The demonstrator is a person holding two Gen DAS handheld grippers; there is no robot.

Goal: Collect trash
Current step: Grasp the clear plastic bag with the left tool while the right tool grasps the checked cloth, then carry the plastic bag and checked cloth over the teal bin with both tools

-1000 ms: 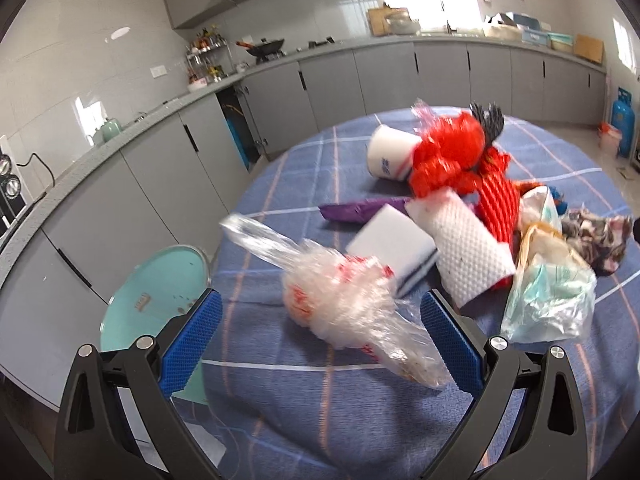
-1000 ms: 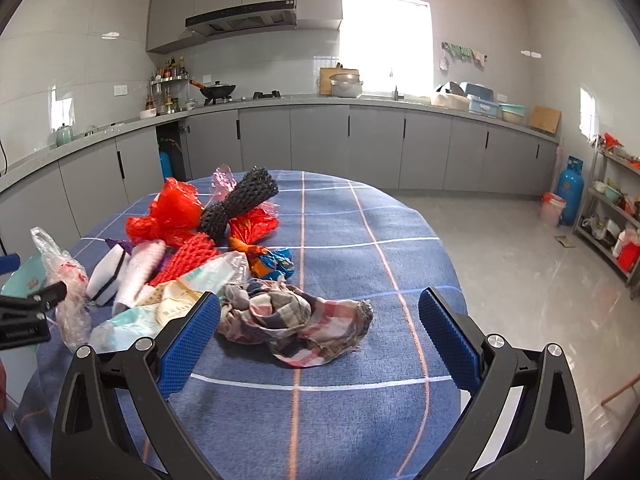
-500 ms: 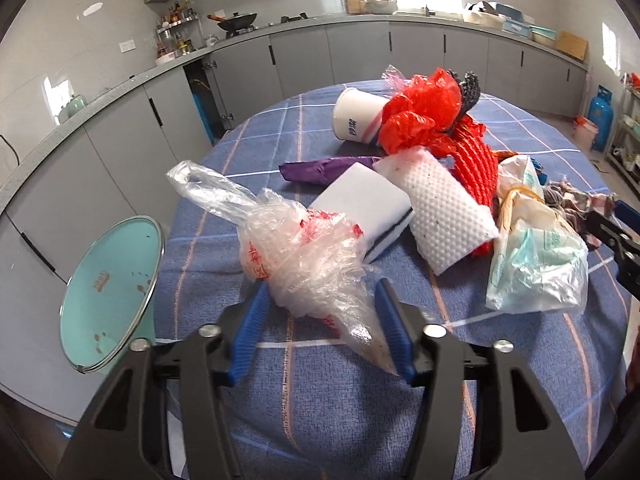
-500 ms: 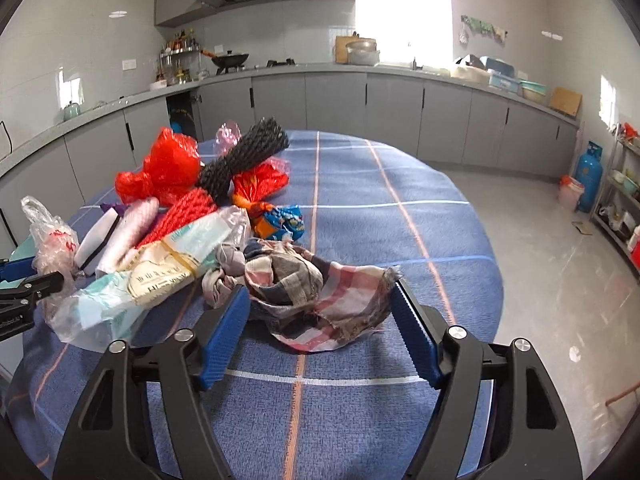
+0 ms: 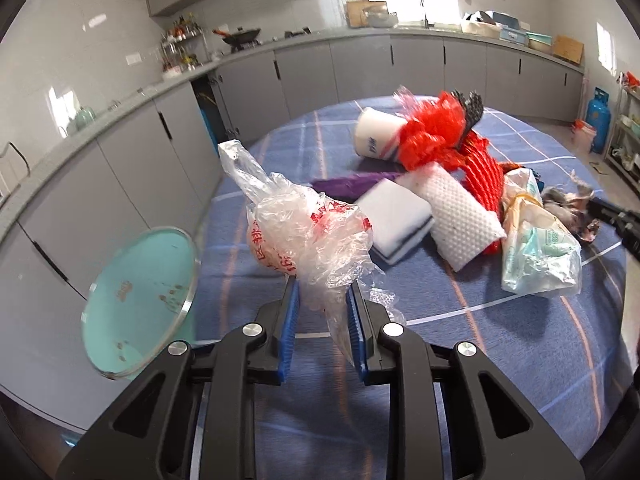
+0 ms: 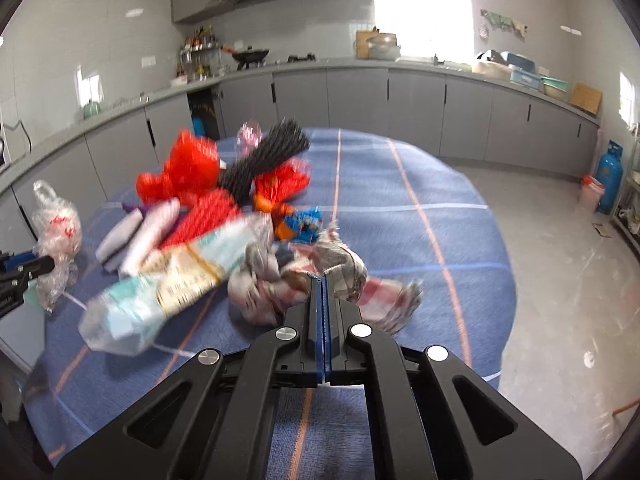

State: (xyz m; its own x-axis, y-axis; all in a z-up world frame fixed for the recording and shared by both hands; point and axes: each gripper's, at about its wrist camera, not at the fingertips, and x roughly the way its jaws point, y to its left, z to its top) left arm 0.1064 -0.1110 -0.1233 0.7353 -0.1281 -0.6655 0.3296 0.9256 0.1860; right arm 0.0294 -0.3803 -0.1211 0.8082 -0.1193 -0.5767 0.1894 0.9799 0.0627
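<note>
A crumpled clear plastic bag with red print (image 5: 304, 232) sits between the blue pads of my left gripper (image 5: 322, 296). The jaws are closing and squeeze its lower tail, near the table's left edge. My right gripper (image 6: 322, 280) is shut, with a fold of the checked cloth (image 6: 272, 292) pinched at its tips. That cloth bunches on the blue tablecloth (image 6: 400, 208) beside a plastic-wrapped tissue pack (image 6: 172, 284). From the right wrist view, the left gripper (image 6: 24, 272) and its bag (image 6: 56, 236) show at the far left.
A pile lies mid-table: white paper cup (image 5: 374, 138), red mesh bags (image 5: 432, 140), white foam sleeve (image 5: 460, 220), white sponge (image 5: 394, 216), purple wrapper (image 5: 352, 182), black mesh (image 6: 264, 164). A teal round lid (image 5: 140, 300) stands left of the table. Grey cabinets line the walls.
Both grippers went from wide open to closed: the left around the clear bag, the right onto the checked cloth. The left moved in toward the bag; the pile looks blurred in the right view.
</note>
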